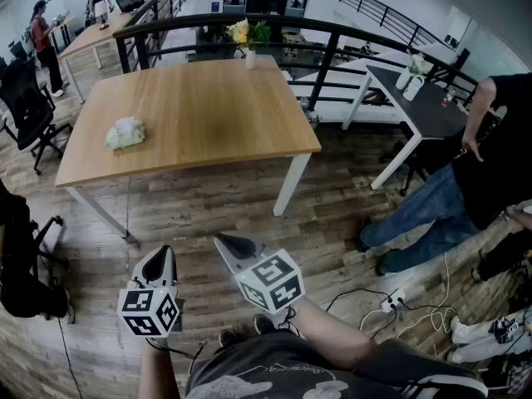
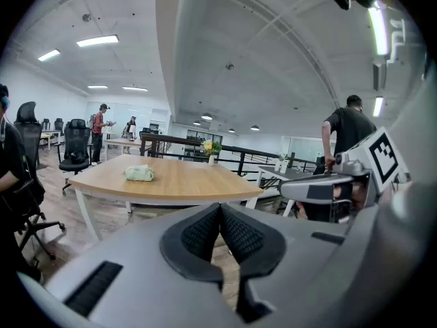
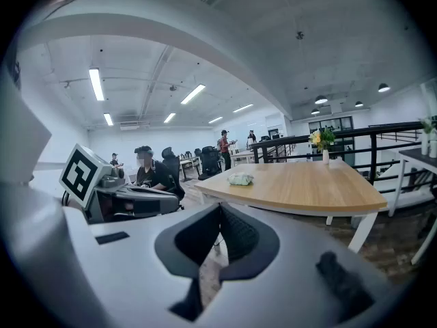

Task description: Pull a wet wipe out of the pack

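The left gripper (image 1: 163,260) and right gripper (image 1: 229,243) hang over the floor (image 1: 208,210), well apart from the table (image 1: 208,115), where the wet wipe pack (image 1: 125,133) lies near its left edge. Left gripper view: jaws together, empty. Right gripper view: jaws together, empty.

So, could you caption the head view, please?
Left gripper and right gripper, both shut, before table with wipe pack.
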`<state>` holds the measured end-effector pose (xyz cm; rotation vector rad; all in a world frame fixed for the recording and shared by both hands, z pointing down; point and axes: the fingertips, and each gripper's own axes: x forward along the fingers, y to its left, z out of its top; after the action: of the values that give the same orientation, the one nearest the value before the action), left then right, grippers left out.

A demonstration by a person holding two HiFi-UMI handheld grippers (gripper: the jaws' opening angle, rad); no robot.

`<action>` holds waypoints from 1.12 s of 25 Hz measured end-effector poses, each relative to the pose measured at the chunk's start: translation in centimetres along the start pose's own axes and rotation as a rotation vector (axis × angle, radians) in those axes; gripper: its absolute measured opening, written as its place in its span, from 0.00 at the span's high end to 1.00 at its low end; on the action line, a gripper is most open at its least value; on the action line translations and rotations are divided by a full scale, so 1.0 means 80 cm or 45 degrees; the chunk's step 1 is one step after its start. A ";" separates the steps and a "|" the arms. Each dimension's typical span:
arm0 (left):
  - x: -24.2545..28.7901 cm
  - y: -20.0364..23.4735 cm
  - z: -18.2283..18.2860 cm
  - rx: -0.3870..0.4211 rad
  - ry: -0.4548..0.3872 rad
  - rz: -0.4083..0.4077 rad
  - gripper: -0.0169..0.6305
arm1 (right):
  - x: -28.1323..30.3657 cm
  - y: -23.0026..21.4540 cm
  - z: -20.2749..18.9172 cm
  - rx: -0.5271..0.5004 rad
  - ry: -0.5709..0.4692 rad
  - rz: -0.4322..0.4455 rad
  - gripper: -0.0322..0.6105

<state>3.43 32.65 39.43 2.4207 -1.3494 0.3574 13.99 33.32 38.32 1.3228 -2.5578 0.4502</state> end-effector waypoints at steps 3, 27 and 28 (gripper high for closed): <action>-0.004 0.000 0.000 0.000 -0.003 -0.011 0.95 | -0.001 0.005 -0.002 0.003 0.005 -0.007 0.91; -0.056 0.066 -0.019 -0.068 -0.063 -0.056 0.95 | 0.012 0.026 -0.017 0.041 -0.049 -0.155 0.91; -0.052 0.071 -0.019 -0.072 -0.061 -0.053 0.95 | 0.018 0.022 -0.016 0.049 -0.050 -0.156 0.91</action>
<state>-3.65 33.72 40.19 2.4213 -1.3083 0.2492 11.78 33.68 39.72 1.5064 -2.4925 0.4564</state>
